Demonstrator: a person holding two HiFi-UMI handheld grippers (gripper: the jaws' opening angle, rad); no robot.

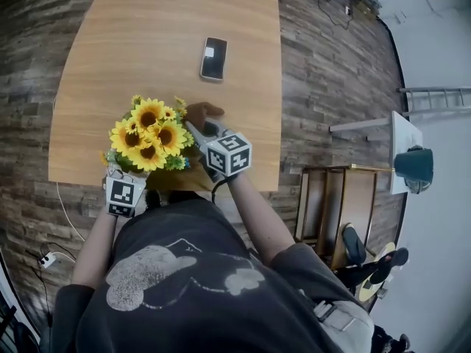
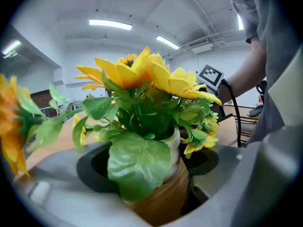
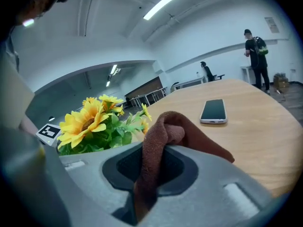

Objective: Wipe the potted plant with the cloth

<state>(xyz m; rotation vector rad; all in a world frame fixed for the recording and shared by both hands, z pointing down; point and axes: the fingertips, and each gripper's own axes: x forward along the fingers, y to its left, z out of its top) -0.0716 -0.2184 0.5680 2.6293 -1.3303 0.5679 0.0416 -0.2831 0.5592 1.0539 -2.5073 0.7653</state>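
A potted plant of yellow sunflowers [image 1: 151, 134] stands near the front edge of the wooden table [image 1: 147, 43]. My left gripper [image 2: 156, 174] is shut on its wood-coloured pot [image 2: 163, 197], which fills the space between the jaws; green leaves hang over the pot's white rim. In the head view the left gripper's marker cube [image 1: 124, 194] shows just below the flowers. My right gripper [image 3: 151, 167] is shut on a brown cloth [image 3: 165, 131], which bunches above the jaws. The right gripper [image 1: 204, 129] sits immediately right of the flowers, with the cloth [image 1: 204, 111] level with the blooms.
A black phone [image 1: 214, 57] lies on the table beyond the plant. The table's front edge runs just below the pot. A wooden chair [image 1: 338, 197] stands on the floor to the right, and a power strip [image 1: 48, 259] lies at lower left. People stand far off in the right gripper view.
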